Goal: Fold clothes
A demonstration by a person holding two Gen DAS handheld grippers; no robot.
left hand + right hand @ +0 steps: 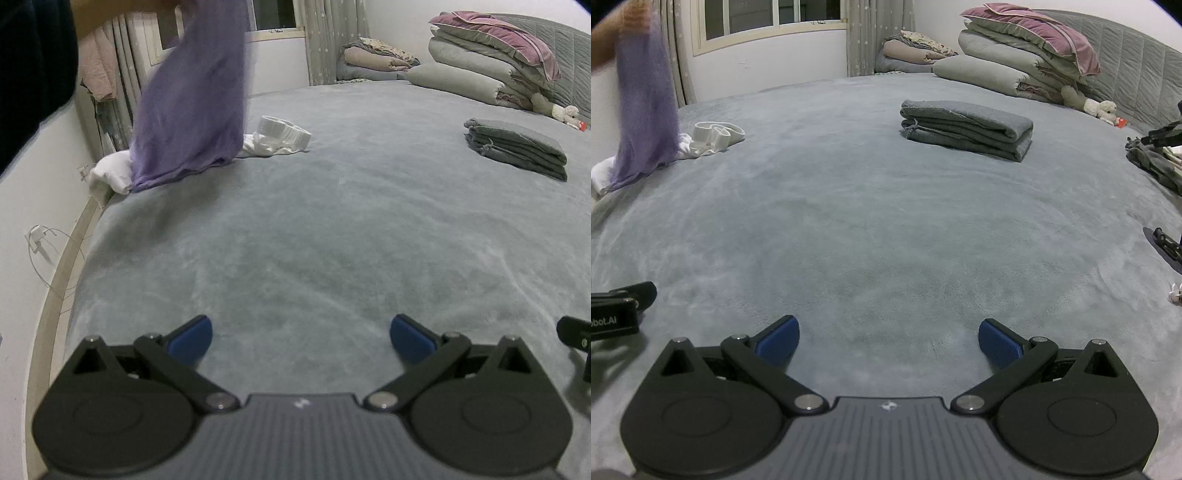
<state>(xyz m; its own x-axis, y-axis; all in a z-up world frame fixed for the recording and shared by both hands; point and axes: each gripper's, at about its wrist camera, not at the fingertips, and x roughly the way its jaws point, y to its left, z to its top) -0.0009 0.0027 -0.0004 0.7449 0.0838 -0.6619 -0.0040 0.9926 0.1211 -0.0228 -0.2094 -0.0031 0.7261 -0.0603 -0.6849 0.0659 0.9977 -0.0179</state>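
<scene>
Resting low over the grey bedspread (pixel 332 229), the left gripper (pixel 301 338) and the right gripper (pixel 888 338) are both being held with fingers spread wide and nothing between the blue pads (pixel 779 341). A purple garment (pixel 192 96) is being dangled by a bare hand (pixel 613 37) at the far left edge of the bed, its hem touching a white garment (pixel 284 138) that is lying crumpled there. A folded grey stack (pixel 967 127) is already being kept well apart, toward the pillows. The next garment is judged to be only now being brought in. If the purple cloth is being dropped bunched or too near the edge, corners may be hidden and a gripper could be closed on two layers, or on the white piece beneath, spoiling the fold; the plush bedspread may also be pinched along with thin fabric
</scene>
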